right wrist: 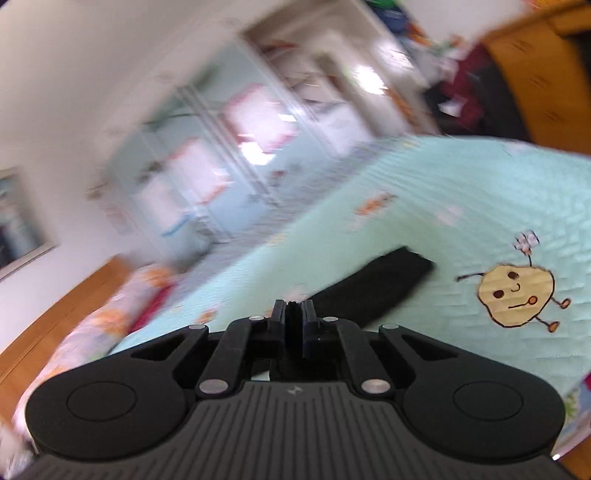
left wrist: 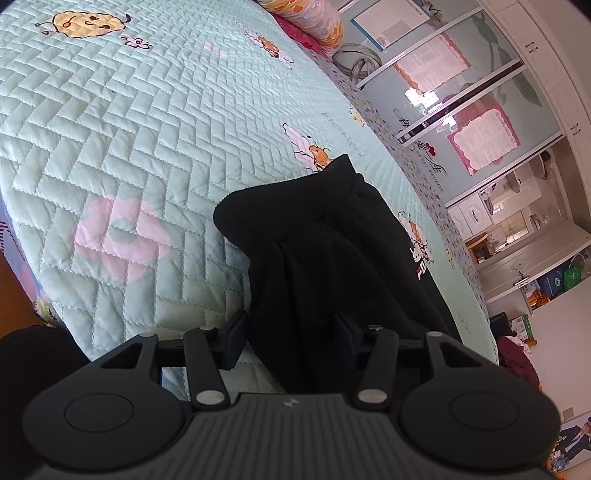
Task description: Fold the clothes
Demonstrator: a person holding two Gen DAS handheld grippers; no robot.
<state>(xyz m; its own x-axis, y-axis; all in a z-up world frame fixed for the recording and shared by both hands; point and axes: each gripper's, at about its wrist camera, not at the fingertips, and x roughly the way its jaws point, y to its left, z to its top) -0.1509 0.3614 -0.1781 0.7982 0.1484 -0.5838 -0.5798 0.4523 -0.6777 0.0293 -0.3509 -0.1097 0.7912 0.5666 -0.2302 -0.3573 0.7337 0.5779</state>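
Jaws of the left gripper (left wrist: 291, 341) are standing partly apart and clamping a thick bunch of the black garment (left wrist: 325, 236), with cloth filling the whole gap between the 2 pads. Jaws of the right gripper (right wrist: 294, 314) are sitting together; a thin dark ribbed strip is showing between the pads, and whether that is cloth or the pad faces cannot be told.

Left wrist view: the garment is running away from the gripper across the quilted bedspread (left wrist: 129, 140), folding into several long creases. A rounded lobe of it is bulging to the left, and a pointed corner is lying at its far end. A small white and red print (left wrist: 419, 260) is showing on its right edge. The bedspread is pale green, carrying a pink flower patch (left wrist: 118, 238) and a yellow cartoon figure (left wrist: 86, 24). A rolled floral quilt (left wrist: 314, 18) is lying at the far end of the bed. Mirrored wardrobe doors (left wrist: 461, 110) are standing beyond the bed's right edge.

Right wrist view: the frame is blurring heavily. The black garment (right wrist: 384, 284) is lying on the bedspread (right wrist: 461, 184) just past the fingertips, as a flat dark band slanting up to the right. A yellow cartoon figure (right wrist: 515, 295) is printing to the right of it, apart from the cloth.
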